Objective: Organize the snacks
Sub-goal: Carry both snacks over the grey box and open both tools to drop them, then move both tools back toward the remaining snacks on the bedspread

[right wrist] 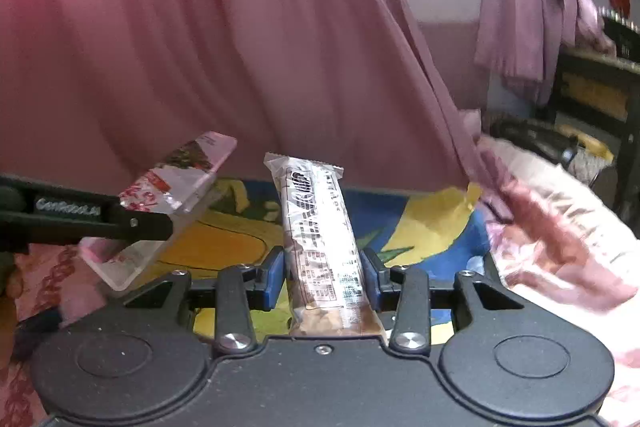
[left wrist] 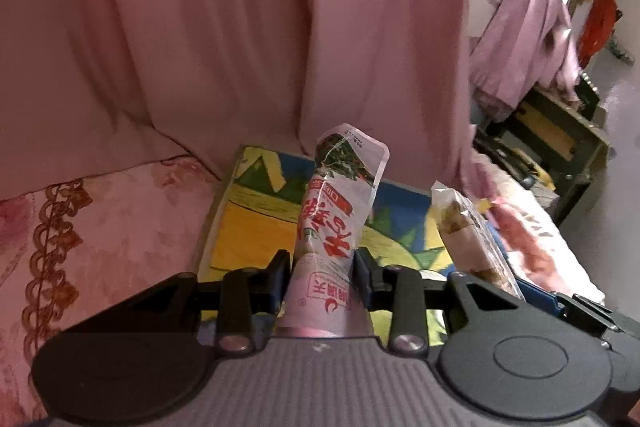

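Left wrist view: the left hand-held gripper [left wrist: 323, 273] is clamped on a pink-and-white snack packet [left wrist: 334, 227], which stands up between its fingers and leans away from the camera.
Right wrist view: the right hand-held gripper [right wrist: 323, 277] is clamped on a clear snack bar [right wrist: 320, 239] that runs straight forward between its blue pads [right wrist: 274, 277].
Neighbours: the left packet sits just left of the right one, apart from it.
Below both: a colourful mat [left wrist: 256, 223] on a pink bed [left wrist: 100, 227].
Behind: a pink curtain [left wrist: 240, 27].
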`<state>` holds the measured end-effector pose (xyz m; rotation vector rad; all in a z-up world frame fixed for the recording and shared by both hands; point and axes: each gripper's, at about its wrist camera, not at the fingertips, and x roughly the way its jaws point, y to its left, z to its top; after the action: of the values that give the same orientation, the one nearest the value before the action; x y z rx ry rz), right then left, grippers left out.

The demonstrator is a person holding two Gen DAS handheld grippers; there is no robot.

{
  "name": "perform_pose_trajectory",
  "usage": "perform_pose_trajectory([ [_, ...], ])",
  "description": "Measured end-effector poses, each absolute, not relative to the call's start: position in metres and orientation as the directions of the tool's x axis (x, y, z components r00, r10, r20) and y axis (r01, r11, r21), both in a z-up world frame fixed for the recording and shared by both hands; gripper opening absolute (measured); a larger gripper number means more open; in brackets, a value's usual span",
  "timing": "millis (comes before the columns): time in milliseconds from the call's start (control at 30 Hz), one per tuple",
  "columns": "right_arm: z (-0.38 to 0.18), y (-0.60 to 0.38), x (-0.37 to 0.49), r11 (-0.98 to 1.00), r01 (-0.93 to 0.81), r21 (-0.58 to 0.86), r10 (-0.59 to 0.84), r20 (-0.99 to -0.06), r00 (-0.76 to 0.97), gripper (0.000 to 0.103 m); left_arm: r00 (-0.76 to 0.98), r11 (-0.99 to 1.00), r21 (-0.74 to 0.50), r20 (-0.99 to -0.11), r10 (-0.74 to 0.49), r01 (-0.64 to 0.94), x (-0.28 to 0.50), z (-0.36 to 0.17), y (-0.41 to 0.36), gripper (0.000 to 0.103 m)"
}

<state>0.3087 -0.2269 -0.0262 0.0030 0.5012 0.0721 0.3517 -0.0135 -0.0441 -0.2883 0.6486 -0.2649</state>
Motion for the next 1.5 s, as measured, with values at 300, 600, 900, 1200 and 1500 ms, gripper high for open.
perform_pose_trajectory([
  [300,-0.062,-0.216,0.345,0.998,-0.059,0.011,0.054,-0.565,0.823,0.042,0.715,0.952,-0.274,-0.638,-0.287,0.137,0.378,-0.074,-0.023,0.039],
  [600,-0.073,-0.212,0.353,0.998,-0.058,0.012,0.054,-0.598,0.800,0.043,0.692,0.963,-0.234,-0.674,-0.260,0.134,0.378,-0.077,-0.027,0.053],
  [900,-0.057,-0.219,0.334,0.999,-0.035,0.041,0.053,-0.582,0.811,0.080,0.707,0.969,-0.218,-0.667,-0.234,0.115,0.365,-0.062,-0.025,0.081],
  [1200,-0.010,-0.229,0.272,1.000,0.006,0.015,0.001,-0.422,0.906,0.101,0.817,0.978,-0.178,-0.544,-0.191,0.110,0.308,-0.018,-0.011,0.101],
  [1500,0.021,-0.226,0.188,1.000,0.013,-0.007,-0.015,-0.312,0.950,0.102,0.892,0.983,-0.086,-0.414,-0.181,0.159,0.224,0.013,-0.006,0.103],
])
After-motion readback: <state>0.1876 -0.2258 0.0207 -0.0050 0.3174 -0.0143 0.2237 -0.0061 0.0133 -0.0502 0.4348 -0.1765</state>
